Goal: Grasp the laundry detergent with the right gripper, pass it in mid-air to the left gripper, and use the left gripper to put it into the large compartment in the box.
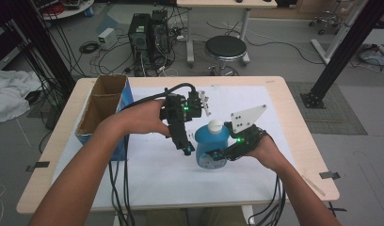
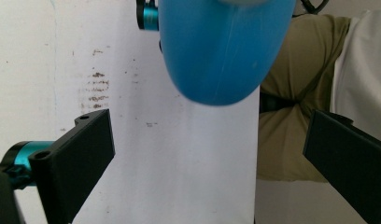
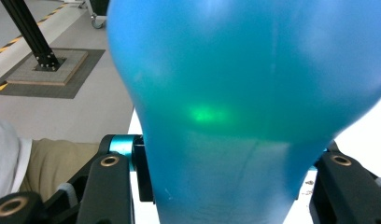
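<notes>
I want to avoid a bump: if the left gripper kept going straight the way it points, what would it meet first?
Probably the blue bottle: it sits ahead between the left gripper's open jaws, apart from them; depth is unclear.

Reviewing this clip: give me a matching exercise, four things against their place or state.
Things:
1. blue bottle
2. left gripper
3. cardboard box
4. black stool

Places or states:
A. on the floor beyond the table
B. jaws wide apart, just left of the bottle
C. at the table's left edge, top open
D. clamped between the right gripper's jaws

Pairs: 1-D, 2-B, 3-C, 4-A
</notes>
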Available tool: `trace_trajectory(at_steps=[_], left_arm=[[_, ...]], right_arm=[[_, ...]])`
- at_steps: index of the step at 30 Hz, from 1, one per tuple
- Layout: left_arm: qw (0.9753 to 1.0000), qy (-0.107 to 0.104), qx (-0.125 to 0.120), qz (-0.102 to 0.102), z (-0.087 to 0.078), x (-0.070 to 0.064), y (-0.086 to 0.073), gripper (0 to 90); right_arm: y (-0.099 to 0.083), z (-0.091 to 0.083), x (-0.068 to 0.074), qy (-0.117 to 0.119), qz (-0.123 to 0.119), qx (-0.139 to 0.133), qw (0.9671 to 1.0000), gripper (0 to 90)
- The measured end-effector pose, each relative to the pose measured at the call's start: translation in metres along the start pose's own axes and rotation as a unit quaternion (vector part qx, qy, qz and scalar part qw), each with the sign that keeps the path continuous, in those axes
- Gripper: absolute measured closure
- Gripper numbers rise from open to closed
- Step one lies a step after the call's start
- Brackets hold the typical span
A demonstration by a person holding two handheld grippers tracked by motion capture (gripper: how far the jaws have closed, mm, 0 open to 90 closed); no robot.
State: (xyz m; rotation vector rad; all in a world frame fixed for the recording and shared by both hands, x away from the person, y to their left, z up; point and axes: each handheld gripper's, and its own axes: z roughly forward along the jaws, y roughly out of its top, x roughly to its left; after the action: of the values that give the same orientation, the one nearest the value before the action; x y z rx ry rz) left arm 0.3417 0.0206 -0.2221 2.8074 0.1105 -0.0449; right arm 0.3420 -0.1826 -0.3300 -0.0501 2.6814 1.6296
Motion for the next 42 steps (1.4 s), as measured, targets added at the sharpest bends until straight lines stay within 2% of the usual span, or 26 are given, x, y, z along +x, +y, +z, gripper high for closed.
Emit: trace_trajectory(at_steps=[20, 26, 29, 35, 36, 38, 42], left_arm=[[0.9998, 0.001, 0.014, 0.013, 0.004, 0.001, 0.019, 2.1], [0.9998, 0.002, 0.015, 0.009, 0.006, 0.002, 0.020, 2.0], [0.9997, 0.003, 0.022, 0.013, 0.007, 0.004, 0.021, 2.0], [0.9997, 0.003, 0.019, 0.014, 0.009, 0.004, 0.022, 2.1], [0.9997, 0.001, 0.019, 0.015, 0.010, 0.005, 0.022, 2.7], [0.9996, -0.003, 0.018, 0.023, 0.010, 0.005, 0.022, 9.4], [0.9995, 0.003, 0.021, 0.022, 0.011, 0.006, 0.023, 9.5]], right_arm=[[0.015, 0.029, -0.002, 0.015, -0.001, 0.004, 0.9999, 45.3], [0.019, 0.032, -0.003, 0.018, 0.003, 0.006, 0.9998, 45.3], [0.019, 0.032, -0.004, 0.017, 0.005, 0.006, 0.9998, 45.2], [0.019, 0.032, -0.004, 0.016, 0.005, 0.008, 0.9998, 45.2], [0.019, 0.032, -0.004, 0.016, 0.005, 0.008, 0.9998, 45.2], [0.019, 0.031, -0.004, 0.015, 0.006, 0.008, 0.9998, 45.2], [0.019, 0.031, -0.004, 0.014, 0.007, 0.006, 0.9999, 45.2]])
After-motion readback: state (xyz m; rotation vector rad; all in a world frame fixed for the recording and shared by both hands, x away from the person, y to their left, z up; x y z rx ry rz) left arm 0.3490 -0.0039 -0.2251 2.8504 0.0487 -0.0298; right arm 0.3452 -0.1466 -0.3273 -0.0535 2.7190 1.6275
